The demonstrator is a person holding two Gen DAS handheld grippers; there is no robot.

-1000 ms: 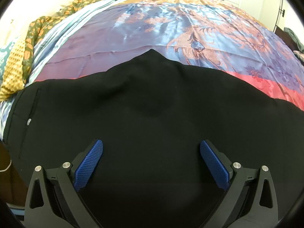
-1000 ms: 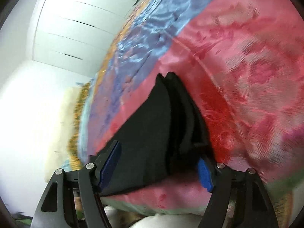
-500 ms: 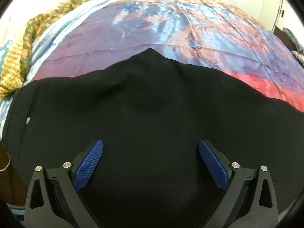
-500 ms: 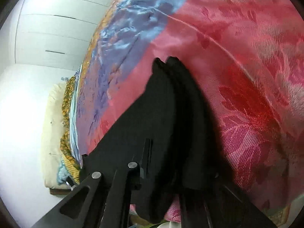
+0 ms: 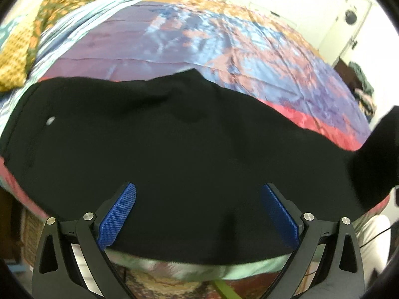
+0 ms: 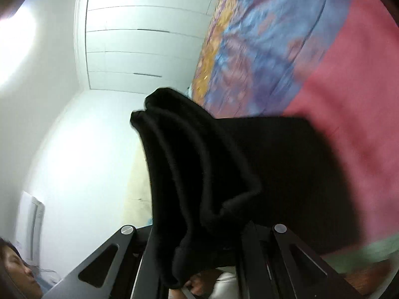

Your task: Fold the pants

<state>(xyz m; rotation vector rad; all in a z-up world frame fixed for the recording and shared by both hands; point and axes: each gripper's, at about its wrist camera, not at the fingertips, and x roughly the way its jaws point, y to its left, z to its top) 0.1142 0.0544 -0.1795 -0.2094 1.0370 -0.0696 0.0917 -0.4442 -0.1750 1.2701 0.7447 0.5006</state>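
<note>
the pants [image 5: 189, 154] lie spread on the bed [image 5: 224, 39], along its near edge. a crumpled cloth [image 5: 22, 49] lies on the bed, left of the pants.

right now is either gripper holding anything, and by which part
The right gripper is shut on the black pants, at their bunched leg ends. The left gripper holds nothing.

A bed under a glossy patterned bedspread [image 5: 224, 39], white panelled wardrobe doors [image 6: 139, 37], pale walls.

no readable text, labels, brands, numbers or signs in either view
</note>
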